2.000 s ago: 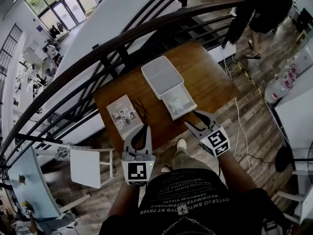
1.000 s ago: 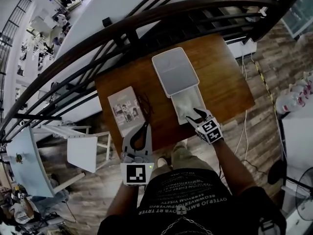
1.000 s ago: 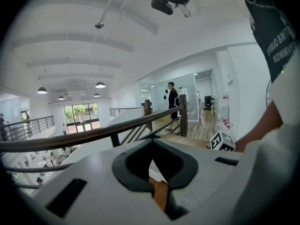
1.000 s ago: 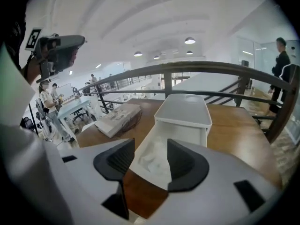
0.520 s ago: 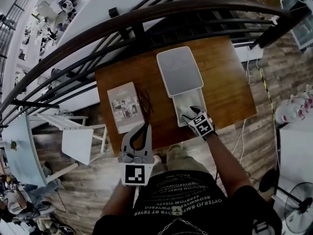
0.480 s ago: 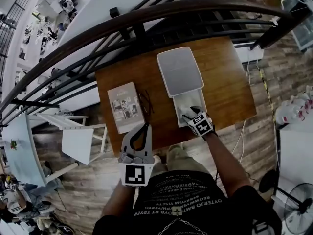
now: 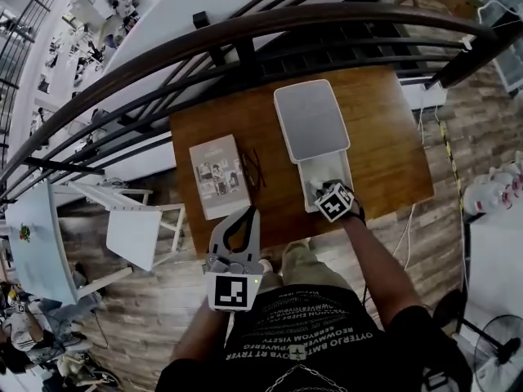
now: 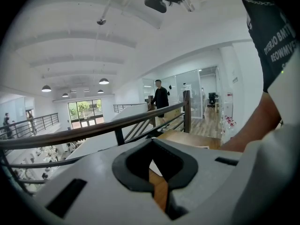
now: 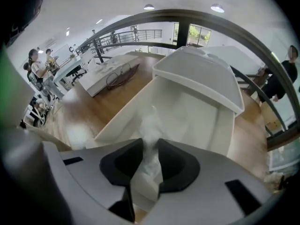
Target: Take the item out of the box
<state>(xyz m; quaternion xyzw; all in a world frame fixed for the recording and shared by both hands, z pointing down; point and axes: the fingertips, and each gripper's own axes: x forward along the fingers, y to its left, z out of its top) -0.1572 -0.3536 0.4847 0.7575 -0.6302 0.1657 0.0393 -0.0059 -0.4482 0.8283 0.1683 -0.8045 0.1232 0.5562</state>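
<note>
An open white box lies on the brown wooden table [image 7: 391, 141]: its lid [image 7: 314, 121] is at the far end and its tray [image 7: 346, 174] at the near end. My right gripper [image 7: 326, 189] reaches down into the tray. In the right gripper view the tray wall [image 9: 125, 111] shows, and a crinkled clear plastic-wrapped item [image 9: 149, 161] runs up between the jaws of the right gripper [image 9: 149, 142]. The jaws are closing and pinch it. My left gripper [image 7: 242, 217] hangs shut and empty at the table's near edge, with nothing in the left gripper [image 8: 152, 142] in its own view either.
A booklet [image 7: 217, 175] and a pair of dark-rimmed glasses [image 7: 252, 168] lie on the table left of the box. A dark curved railing [image 7: 245, 35] runs along the table's far side. A white stool [image 7: 135, 237] stands lower left. A person [image 8: 161, 97] stands far beyond the railing.
My right gripper has moved forward from the table's near edge into the box tray. Its jaws now pinch the wrapped item. The left gripper has stayed where it was.
</note>
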